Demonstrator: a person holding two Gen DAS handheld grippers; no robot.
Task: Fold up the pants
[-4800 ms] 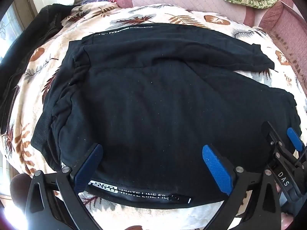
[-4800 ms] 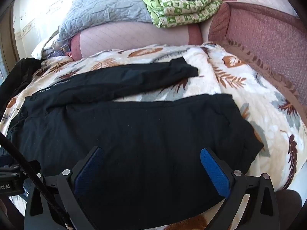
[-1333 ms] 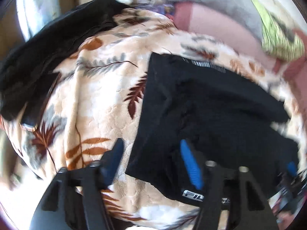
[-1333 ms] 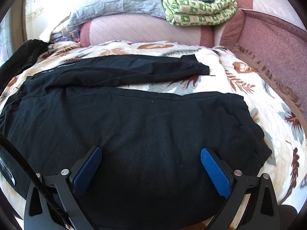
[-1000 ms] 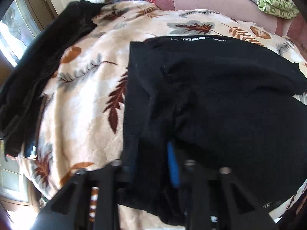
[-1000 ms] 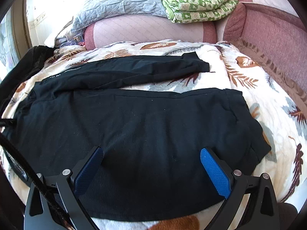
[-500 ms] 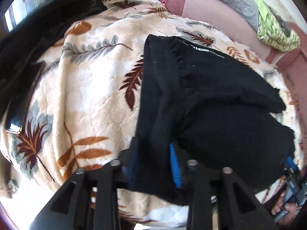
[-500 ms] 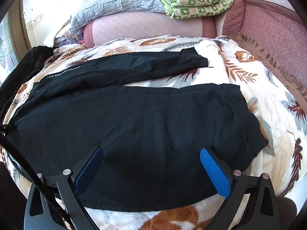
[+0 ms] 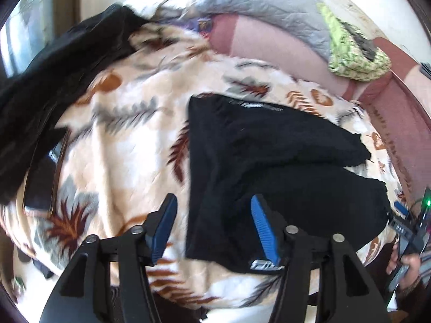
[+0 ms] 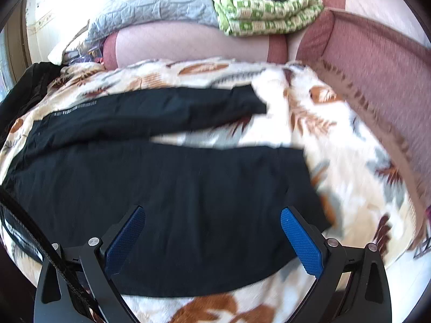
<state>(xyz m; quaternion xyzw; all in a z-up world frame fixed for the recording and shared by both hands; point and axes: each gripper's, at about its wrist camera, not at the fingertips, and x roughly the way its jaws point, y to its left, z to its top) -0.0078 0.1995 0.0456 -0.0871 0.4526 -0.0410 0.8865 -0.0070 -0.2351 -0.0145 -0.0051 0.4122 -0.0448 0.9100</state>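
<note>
Black pants (image 9: 282, 161) lie spread on a leaf-print blanket (image 9: 121, 161), one leg angled away at the far side (image 10: 161, 110). White lettering shows on the waistband (image 9: 262, 265). My left gripper (image 9: 212, 199) hovers over the pants' left edge with its jaws opening. The cloth edge lies below and between the blue pads (image 9: 262, 228), which do not press on it. My right gripper (image 10: 212, 211) stands wide open above the near leg (image 10: 175, 188), holding nothing. It also shows at the right edge of the left wrist view (image 9: 404, 220), held by a hand (image 9: 406, 263).
A dark garment (image 9: 54, 80) is heaped at the blanket's left side. At the back a grey quilt (image 10: 161, 2) and a green patterned blanket (image 10: 264, 8) rest on a pink bolster (image 10: 188, 43). A red sofa arm (image 10: 377, 67) bounds the right.
My left gripper, shut on the pants' edge a second ago, has parted its jaws, let the cloth go and lifted back. The right gripper has risen a little.
</note>
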